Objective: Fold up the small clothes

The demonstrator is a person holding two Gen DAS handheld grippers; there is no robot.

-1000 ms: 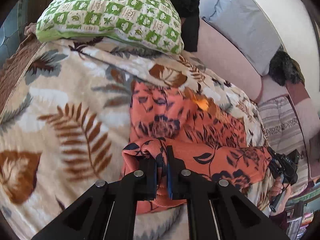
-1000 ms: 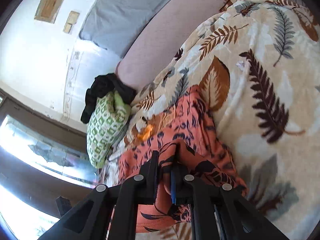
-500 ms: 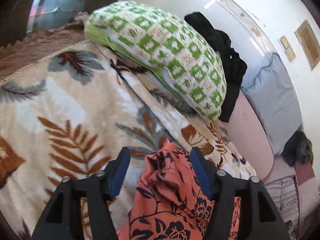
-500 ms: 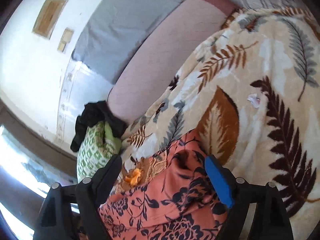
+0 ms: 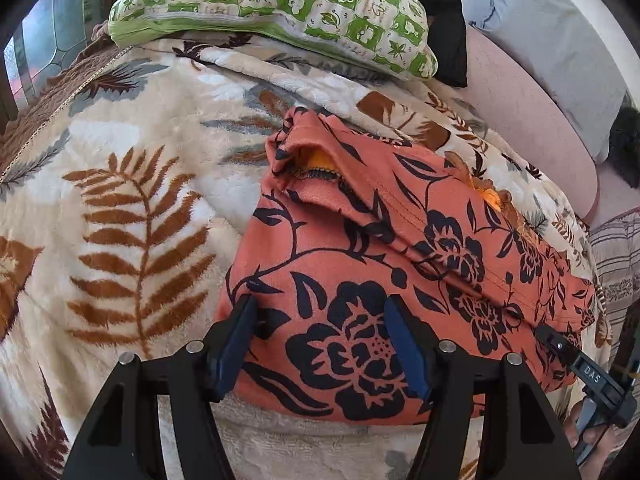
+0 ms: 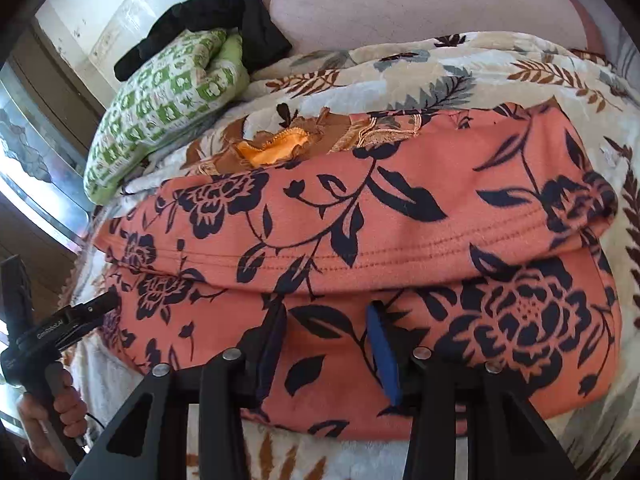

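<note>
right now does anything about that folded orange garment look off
The fold on the orange garment is uneven: a corner near the pillow stands bunched up, showing the orange inside and raw hem. A brown trim sticks out past its far edge.

Garment (image 5: 400,264): salmon-orange, black flowers, leaves and vines; an orange lining shows at its opening. Blanket (image 5: 132,184), left of frame: cream with rust-brown fern fronds, grey leaves. Pillow (image 5: 280,4), top of frame: green and white checks with leaf motifs. Black cloth (image 6: 216,16), upper left in the right wrist view. Left gripper (image 5: 320,340): black arms, blue pads. Right gripper (image 6: 328,344): the same colours.
</note>
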